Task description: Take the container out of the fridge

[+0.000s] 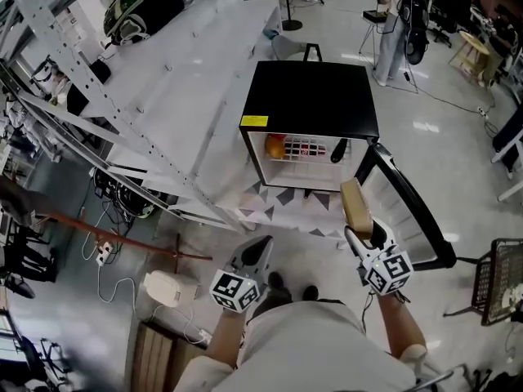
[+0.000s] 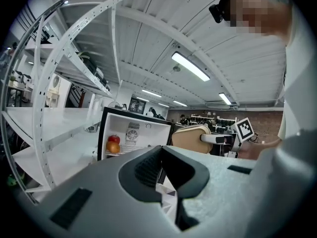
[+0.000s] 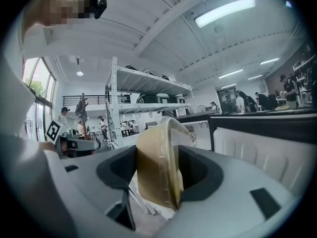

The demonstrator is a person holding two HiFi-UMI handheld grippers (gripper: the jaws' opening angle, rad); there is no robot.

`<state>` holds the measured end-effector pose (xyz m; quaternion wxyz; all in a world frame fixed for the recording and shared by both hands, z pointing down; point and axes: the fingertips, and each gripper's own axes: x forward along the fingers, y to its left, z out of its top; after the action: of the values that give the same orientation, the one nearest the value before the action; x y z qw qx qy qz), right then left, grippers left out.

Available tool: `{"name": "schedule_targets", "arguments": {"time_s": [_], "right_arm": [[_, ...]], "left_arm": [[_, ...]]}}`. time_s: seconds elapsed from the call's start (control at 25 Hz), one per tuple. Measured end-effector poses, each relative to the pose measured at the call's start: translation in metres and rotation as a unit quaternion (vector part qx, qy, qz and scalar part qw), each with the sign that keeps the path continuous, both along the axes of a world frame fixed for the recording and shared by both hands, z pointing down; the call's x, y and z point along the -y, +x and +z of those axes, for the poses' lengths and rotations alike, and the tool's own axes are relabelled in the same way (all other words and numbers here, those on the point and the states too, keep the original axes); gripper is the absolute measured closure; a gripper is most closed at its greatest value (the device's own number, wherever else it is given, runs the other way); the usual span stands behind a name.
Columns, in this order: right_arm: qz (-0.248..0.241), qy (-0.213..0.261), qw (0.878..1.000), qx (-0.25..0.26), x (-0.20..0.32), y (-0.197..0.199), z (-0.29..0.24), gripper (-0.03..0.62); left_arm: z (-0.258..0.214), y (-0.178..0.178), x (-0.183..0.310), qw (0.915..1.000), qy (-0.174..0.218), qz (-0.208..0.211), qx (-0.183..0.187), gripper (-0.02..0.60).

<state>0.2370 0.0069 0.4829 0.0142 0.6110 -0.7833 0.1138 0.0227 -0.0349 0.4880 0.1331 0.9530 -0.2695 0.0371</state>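
Tan, clear-lidded container [image 3: 157,162], the only one, stands on edge, pinched in the jaws of the right gripper [image 1: 358,223]. It is outside the one black fridge [image 1: 310,96], just before the open front and beside the door [image 1: 413,219], which is swung wide to the right. The left gripper [image 2: 159,165] has its jaws pressed together and is held low, clear of the fridge. Two fruits sit inside, a red apple [image 2: 114,139] and an orange [image 2: 113,148]. One shelf rack [image 1: 163,113] hems the fridge's left edge; a patterned mat [image 1: 274,202] lies between fridge and person
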Motion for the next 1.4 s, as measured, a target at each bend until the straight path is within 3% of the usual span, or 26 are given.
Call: {"name": "schedule_targets", "arguments": {"time_s": [0.4,0.88,1.4], "right_arm": [[-0.005,0.017,1.000,0.006,0.002,-0.021,-0.009,0.335],[0.021,0.027,0.999,0.001,0.014,-0.044,-0.021,0.335],[0.033,0.026,0.999,-0.011,0.022,-0.057,-0.026,0.335]], "left_arm": [[-0.006,-0.034,-0.001,0.9998,0.006,-0.019,0.000,0.577],[-0.011,-0.066,0.024,0.9999,0.010,-0.005,-0.007,0.577],[-0.007,-0.077,0.041,0.9999,0.008,0.010,-0.009,0.577]]}}
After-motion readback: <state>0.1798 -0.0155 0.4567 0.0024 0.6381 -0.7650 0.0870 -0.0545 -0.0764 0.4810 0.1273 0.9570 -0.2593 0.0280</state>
